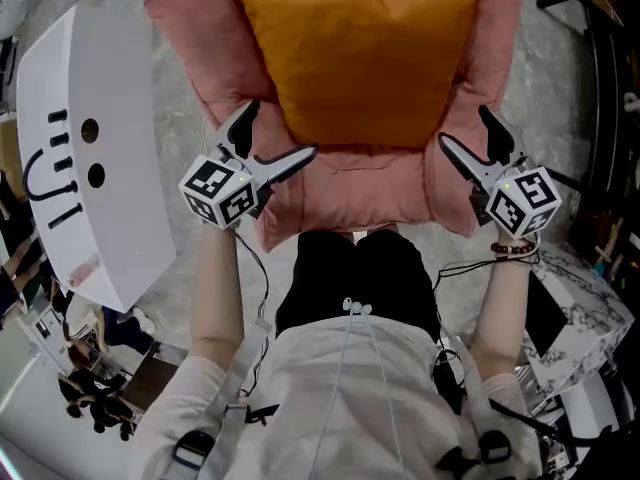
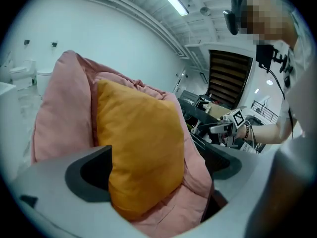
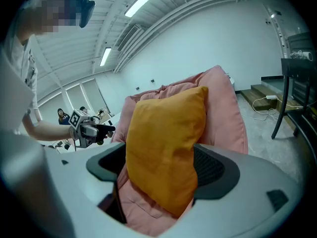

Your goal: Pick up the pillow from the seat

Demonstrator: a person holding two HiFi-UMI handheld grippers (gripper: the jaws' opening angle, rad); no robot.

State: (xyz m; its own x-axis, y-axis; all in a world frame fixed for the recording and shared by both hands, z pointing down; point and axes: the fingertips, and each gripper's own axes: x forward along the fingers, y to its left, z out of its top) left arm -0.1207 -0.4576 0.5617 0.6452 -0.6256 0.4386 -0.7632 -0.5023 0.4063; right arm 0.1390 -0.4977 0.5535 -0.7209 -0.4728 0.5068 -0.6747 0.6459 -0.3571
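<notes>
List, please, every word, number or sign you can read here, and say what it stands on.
No words or numbers can be read.
White panel: black strokes and two dots, not legible as text.
Cubes on the left gripper and right gripper: square coded markers, no letters.

Orange pillow [image 1: 365, 53], pink seat [image 1: 350, 193], seemingly marbled grey floor [image 1: 185, 118]
</notes>
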